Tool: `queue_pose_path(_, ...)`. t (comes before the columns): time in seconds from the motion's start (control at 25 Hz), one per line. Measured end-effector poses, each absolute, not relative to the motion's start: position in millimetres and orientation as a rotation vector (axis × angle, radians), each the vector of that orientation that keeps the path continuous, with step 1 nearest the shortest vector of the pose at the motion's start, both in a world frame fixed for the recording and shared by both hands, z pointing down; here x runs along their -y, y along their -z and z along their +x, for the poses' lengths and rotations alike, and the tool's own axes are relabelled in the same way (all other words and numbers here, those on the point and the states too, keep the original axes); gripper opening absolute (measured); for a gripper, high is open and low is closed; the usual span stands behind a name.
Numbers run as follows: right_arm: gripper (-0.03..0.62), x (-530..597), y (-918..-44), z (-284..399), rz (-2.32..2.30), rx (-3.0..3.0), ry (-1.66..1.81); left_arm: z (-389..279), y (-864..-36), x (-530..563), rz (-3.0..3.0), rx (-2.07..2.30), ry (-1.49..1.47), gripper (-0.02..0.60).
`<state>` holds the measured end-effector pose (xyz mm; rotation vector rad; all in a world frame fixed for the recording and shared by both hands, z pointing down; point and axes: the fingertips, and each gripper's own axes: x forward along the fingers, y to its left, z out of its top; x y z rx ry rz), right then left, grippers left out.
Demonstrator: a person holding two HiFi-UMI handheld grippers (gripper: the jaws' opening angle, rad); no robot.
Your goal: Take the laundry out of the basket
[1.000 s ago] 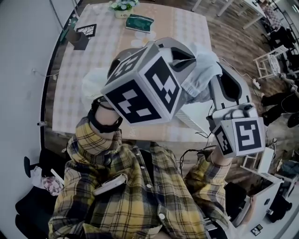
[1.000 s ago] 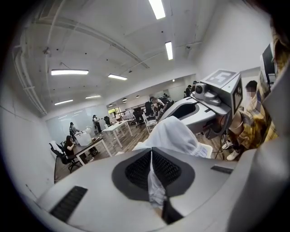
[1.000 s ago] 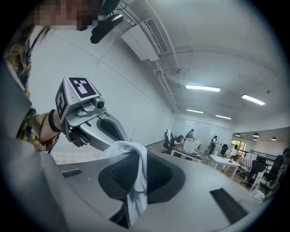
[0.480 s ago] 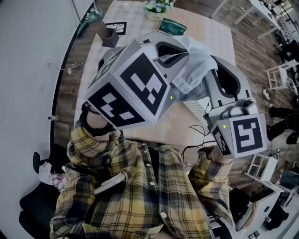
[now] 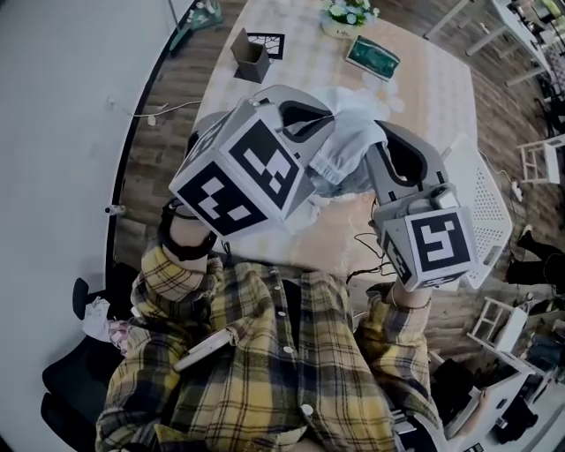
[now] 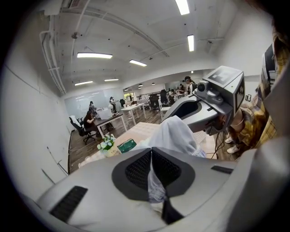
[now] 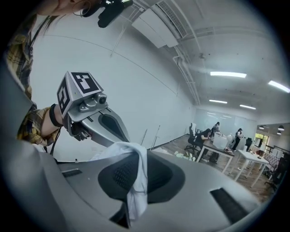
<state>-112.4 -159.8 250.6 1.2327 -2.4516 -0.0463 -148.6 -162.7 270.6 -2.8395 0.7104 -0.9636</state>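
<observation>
Nearest you, a plaid shirt [image 5: 265, 353] fills the bottom of the head view. You have two tongs, left tongs [image 6: 151, 153] and right tongs [image 7: 137, 158]. Each is clenched on one pale garment [image 5: 349, 146], which hangs in the air between them over the counter [image 5: 309, 75]. One white basket [image 5: 490, 212] shows at the counter's right side, clear of the garment. Farther back are one brown box [image 5: 250, 57], one green packet [image 5: 372, 57] with print too small to read, and one flower pot [image 5: 344, 18].
</observation>
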Motion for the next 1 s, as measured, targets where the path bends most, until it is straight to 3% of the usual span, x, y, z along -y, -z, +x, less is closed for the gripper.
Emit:
queue_pose_path(0.44,0.054,157,-389,-137,1.206,2.344,-0.248,-187,-406,158,-2.965,-0.755,1.146,0.031)
queue_pose_path(1.0,0.071,148,-520,-147,1.165,2.228,-0.494,-210,-516,151,-3.057,-0.902,1.231,0.036)
